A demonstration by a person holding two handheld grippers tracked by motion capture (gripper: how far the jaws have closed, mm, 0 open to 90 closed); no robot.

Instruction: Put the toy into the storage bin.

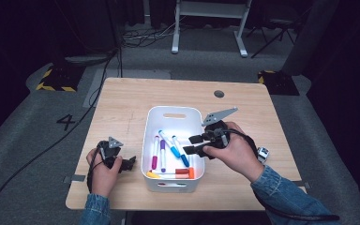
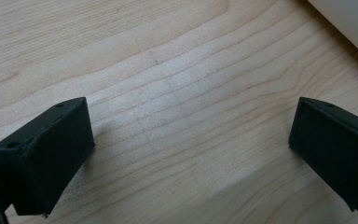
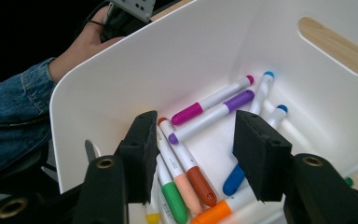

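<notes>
White plastic makes the bin [image 1: 173, 112] that sits in the middle of the pale wood table [image 1: 122, 98]. Markers lie flat on its floor. In the high view a pink marker [image 1: 155, 152] and a purple marker [image 1: 162, 154] lie side by side, and two blue markers [image 1: 178, 151] lie at a slant just beside them. Near the front wall of the bin lie an orange marker [image 1: 183, 173] and a yellow one [image 1: 152, 175].

Right gripper [image 1: 194, 145] hangs over the right side of the bin, with its tips pointing in over the markers. Its jaws stand partly apart with nothing between them. In the right gripper view the markers lie below the two black jaws, and a green marker [image 3: 173, 201] lies there too, beside the orange one.

Left gripper [image 1: 127, 163] rests low at the table, just beside the left wall of the bin. Its jaws stand wide apart, with bare wood between them. A blue denim sleeve [image 1: 286, 194] covers the right arm
</notes>
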